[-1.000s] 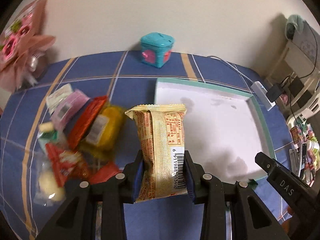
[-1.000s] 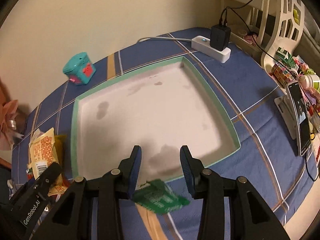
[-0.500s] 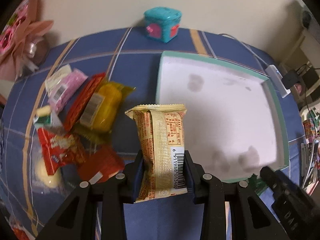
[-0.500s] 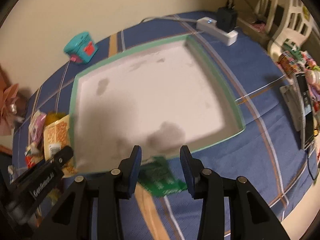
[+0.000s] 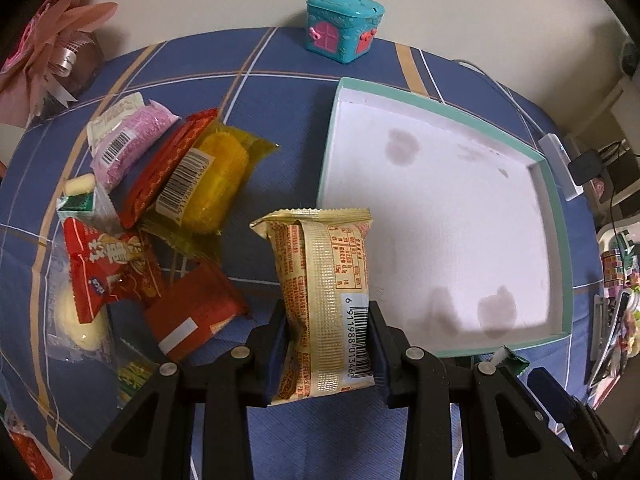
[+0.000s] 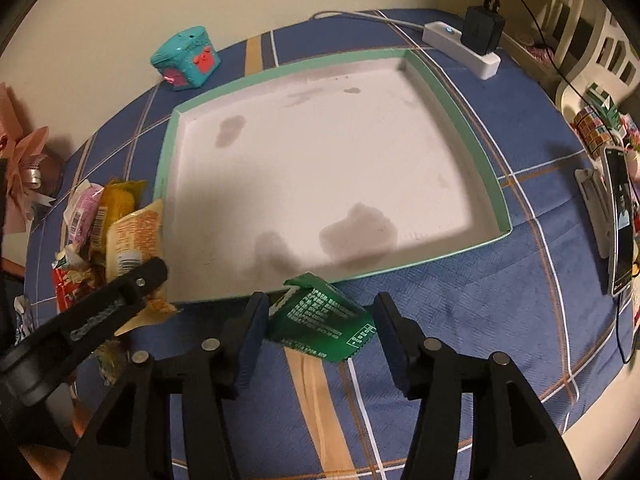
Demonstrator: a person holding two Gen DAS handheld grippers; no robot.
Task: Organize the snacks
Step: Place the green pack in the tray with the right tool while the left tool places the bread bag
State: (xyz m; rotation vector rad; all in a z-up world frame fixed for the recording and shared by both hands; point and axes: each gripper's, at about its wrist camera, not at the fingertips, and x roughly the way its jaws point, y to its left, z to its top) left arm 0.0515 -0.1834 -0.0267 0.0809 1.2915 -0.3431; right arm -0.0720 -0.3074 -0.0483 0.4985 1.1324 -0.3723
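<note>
My left gripper (image 5: 326, 344) is shut on a tan and orange snack packet (image 5: 324, 288), held upright above the blue cloth just left of the white tray with a teal rim (image 5: 554, 216). The packet (image 6: 132, 236) and left gripper also show in the right wrist view. My right gripper (image 6: 320, 328) is open, its jaws on either side of a green snack packet (image 6: 324, 324) that leans against the tray's near rim (image 6: 400, 268). Several loose snacks lie in a pile (image 5: 160, 208) left of the tray.
A teal toy box (image 5: 344, 28) stands at the back by the wall. A white power strip (image 6: 460, 50) with a charger lies behind the tray. A phone on a stand (image 6: 618, 220) and clutter sit at the right. A pink bouquet (image 5: 48, 40) is at the far left.
My left gripper has lifted with the tan packet and moved toward the tray. My right gripper has come down and forward, so the green packet now sits between its jaws.
</note>
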